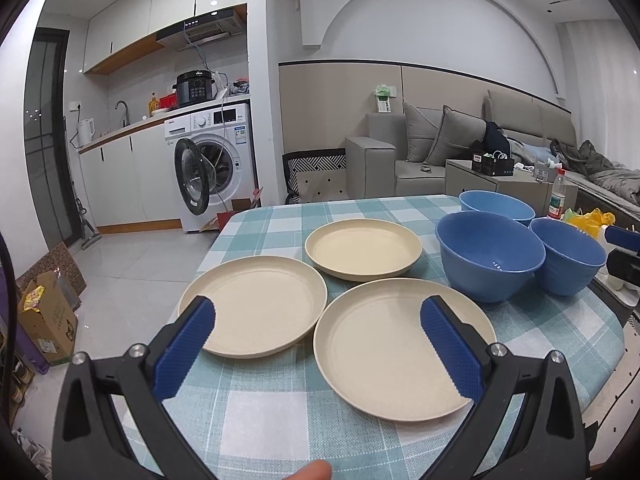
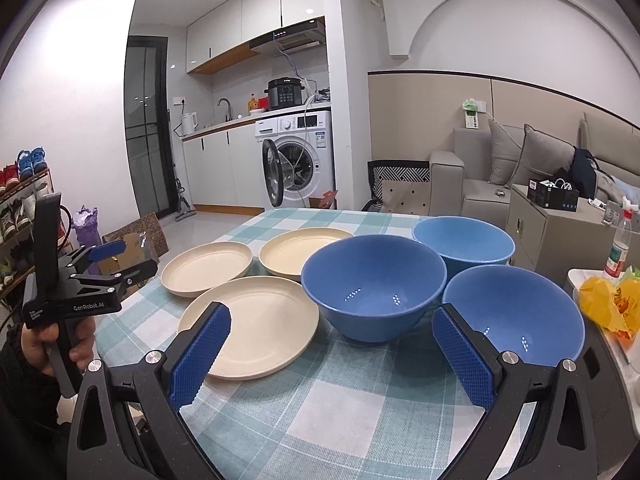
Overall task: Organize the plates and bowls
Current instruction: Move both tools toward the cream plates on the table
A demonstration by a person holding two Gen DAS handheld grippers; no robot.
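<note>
Three cream plates [image 1: 404, 350] and three blue bowls [image 2: 374, 286] sit unstacked on the checked tablecloth [image 1: 276, 416], bowls right of plates; we judge them light, stiff, slippery, best pinched at rims, left gripper [image 1: 318, 350] and right gripper [image 2: 332, 356] both wide, empty.

Small home flat: kitchenette with washing machine [image 1: 212, 160], sink tap [image 1: 122, 110], grey sofa [image 1: 440, 148], shoe rack [image 2: 24, 208].

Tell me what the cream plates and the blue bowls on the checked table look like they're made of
Cream plates: probably matte plastic or a wheat-straw composite; the surface is dull and faintly speckled, with almost no glare. Blue bowls: smoother, slightly glossy, likely plastic or melamine, since the ceiling lights show as small sharp dots inside. Glazed ceramic can't be ruled out from looks alone.
</note>
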